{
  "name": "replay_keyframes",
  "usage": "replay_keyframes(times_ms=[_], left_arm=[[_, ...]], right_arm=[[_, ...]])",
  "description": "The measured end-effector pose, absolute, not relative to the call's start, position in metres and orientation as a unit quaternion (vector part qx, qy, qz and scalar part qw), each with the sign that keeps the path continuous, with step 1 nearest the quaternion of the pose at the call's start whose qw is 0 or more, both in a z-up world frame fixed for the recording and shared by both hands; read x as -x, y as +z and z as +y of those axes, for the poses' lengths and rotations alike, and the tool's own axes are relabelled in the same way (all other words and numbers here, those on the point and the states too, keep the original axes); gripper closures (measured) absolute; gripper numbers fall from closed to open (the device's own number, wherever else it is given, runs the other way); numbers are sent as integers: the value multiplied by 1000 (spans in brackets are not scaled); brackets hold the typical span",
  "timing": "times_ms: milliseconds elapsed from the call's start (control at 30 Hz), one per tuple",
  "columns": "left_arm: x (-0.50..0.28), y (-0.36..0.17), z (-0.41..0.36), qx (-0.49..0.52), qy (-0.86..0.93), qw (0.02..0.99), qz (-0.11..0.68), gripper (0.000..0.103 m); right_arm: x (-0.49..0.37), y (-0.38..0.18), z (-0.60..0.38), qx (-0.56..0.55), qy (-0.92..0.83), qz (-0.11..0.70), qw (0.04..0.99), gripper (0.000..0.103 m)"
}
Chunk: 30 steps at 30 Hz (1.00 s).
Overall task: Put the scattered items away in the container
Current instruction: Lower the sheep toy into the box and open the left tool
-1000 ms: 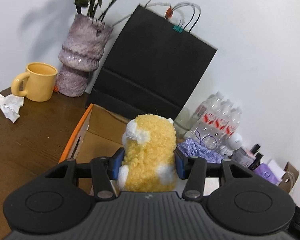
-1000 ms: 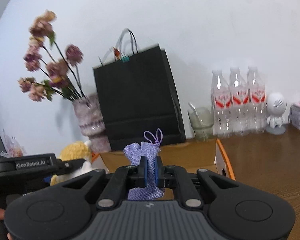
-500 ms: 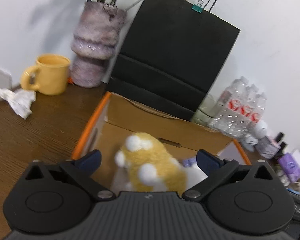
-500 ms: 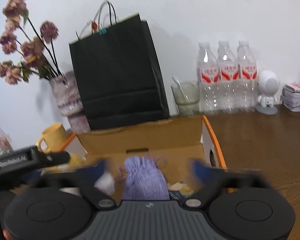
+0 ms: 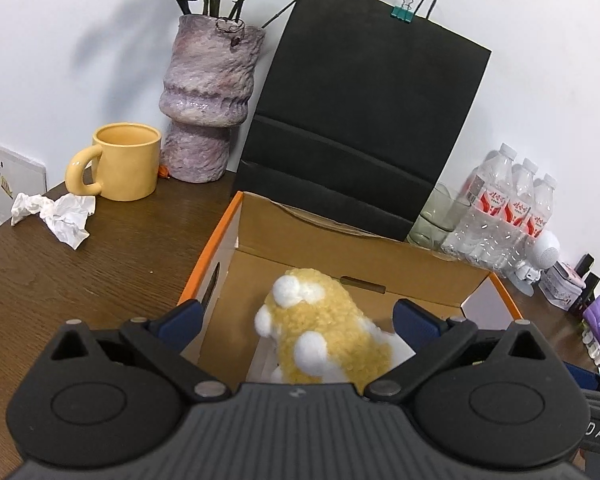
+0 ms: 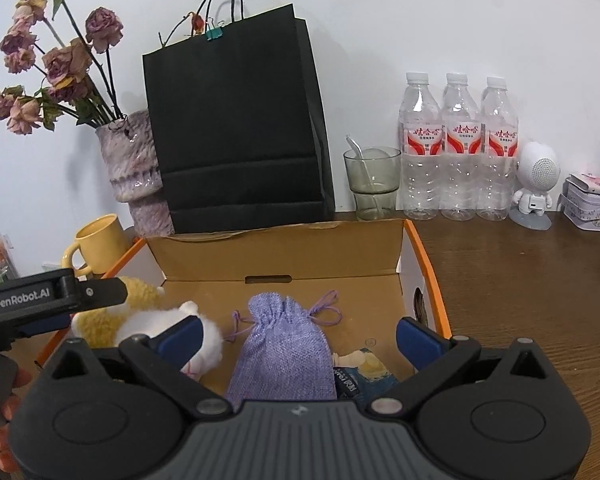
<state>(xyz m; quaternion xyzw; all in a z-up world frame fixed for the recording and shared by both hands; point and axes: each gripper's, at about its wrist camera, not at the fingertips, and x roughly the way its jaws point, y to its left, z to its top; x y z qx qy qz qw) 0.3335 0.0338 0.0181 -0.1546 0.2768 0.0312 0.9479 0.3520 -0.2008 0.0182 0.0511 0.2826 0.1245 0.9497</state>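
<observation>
An open cardboard box (image 5: 340, 252) with orange edges stands on the wooden table; it also shows in the right wrist view (image 6: 280, 256). A yellow and white plush toy (image 5: 324, 340) lies inside it at the left, free of my left gripper (image 5: 296, 316), which is open just above it. A purple drawstring pouch (image 6: 284, 348) lies in the box's middle, between the spread fingers of my open right gripper (image 6: 298, 332). The plush (image 6: 140, 320) lies left of the pouch. A small dark packet (image 6: 360, 380) lies right of the pouch.
A black paper bag (image 5: 360, 120) and a purple vase (image 5: 208, 100) stand behind the box. A yellow mug (image 5: 120, 164) and crumpled tissue (image 5: 60, 216) lie to the left. Water bottles (image 6: 456, 148), a glass (image 6: 372, 184), a white figurine (image 6: 536, 188) and a tin (image 6: 590, 208) stand at right.
Both grippers opened over the box. The plush dropped from the left gripper and the pouch from the right gripper; both now lie inside the box.
</observation>
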Motion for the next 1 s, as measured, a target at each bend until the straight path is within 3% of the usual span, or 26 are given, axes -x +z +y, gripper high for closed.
replay_keyframes(times_ms=[1000], left_arm=[[-306,32,17,112,12,959,260,0]], right_arm=[[-334,36,-199,-41,130,271,953,0]])
